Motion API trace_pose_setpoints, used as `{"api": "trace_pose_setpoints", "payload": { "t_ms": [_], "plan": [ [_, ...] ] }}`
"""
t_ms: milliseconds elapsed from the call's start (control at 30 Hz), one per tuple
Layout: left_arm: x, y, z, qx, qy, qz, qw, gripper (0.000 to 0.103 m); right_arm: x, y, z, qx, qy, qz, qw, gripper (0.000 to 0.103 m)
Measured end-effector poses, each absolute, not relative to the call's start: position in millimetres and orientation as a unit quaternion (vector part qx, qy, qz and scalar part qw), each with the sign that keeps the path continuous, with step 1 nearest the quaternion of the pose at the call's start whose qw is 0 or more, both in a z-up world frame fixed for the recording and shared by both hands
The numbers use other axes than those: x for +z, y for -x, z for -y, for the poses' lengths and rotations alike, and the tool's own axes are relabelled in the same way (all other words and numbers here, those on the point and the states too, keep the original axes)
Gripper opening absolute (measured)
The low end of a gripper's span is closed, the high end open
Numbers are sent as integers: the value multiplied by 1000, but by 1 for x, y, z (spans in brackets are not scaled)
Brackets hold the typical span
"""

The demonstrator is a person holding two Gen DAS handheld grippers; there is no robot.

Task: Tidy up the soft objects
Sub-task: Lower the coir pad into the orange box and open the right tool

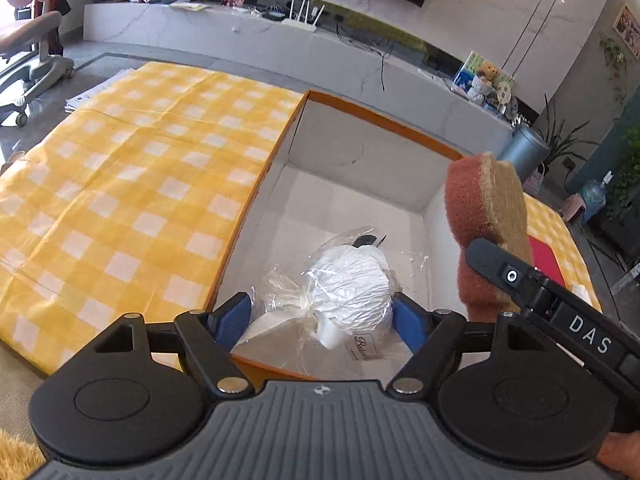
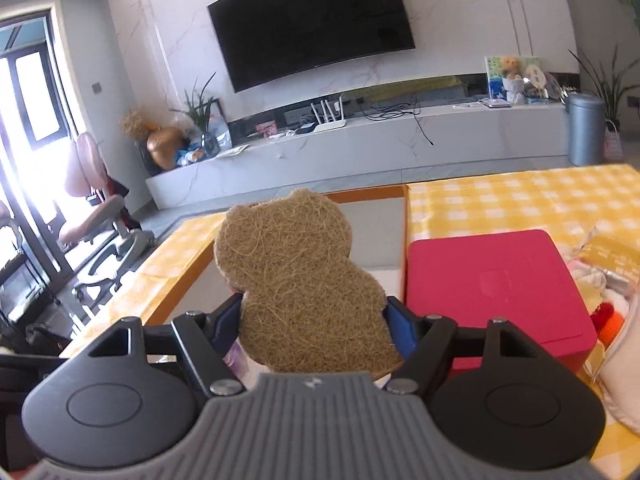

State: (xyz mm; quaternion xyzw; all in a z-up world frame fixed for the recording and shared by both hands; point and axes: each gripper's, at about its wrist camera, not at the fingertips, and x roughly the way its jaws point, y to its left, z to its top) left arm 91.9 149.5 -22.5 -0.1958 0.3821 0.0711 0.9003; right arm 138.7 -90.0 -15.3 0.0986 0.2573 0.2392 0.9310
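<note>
An open white box with an orange rim (image 1: 400, 120) stands on the yellow checked cloth. A white soft thing wrapped in clear plastic (image 1: 348, 284) lies in the box. My left gripper (image 1: 322, 322) hangs over it with its blue fingers (image 1: 230, 320) on either side, open wide. My right gripper (image 2: 314, 322) is shut on a bear-shaped scouring sponge (image 2: 300, 280), tan fibre on one face and red-brown on the other, held upright above the box's right edge. The sponge also shows in the left wrist view (image 1: 484, 216).
A red box lid (image 2: 496, 296) lies right of the open box (image 2: 368, 194). More soft items in plastic (image 2: 612, 280) lie at the far right. The checked cloth (image 1: 132, 184) spreads left of the box. A TV bench and an office chair stand beyond.
</note>
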Motion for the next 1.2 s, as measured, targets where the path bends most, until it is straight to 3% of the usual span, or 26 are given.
{"api": "trace_pose_setpoints", "payload": {
  "t_ms": [133,367,600,1000,1200],
  "plan": [
    [-10,-81,-147,85,191,-354,911,96,-17,-135,91,240,-101,-256,931,73],
    [23,-48,-169,99,250,-237,933,101,-14,-128,85,243,-83,-254,932,73],
    [18,-55,-172,93,254,-249,930,102,-11,-131,80,241,-73,-259,933,73],
    [14,-62,-166,90,207,-263,938,102,-20,-121,48,214,62,-248,943,73],
    [12,-63,-164,85,197,-265,940,102,-31,-125,43,210,79,-276,935,73]
  ]
}}
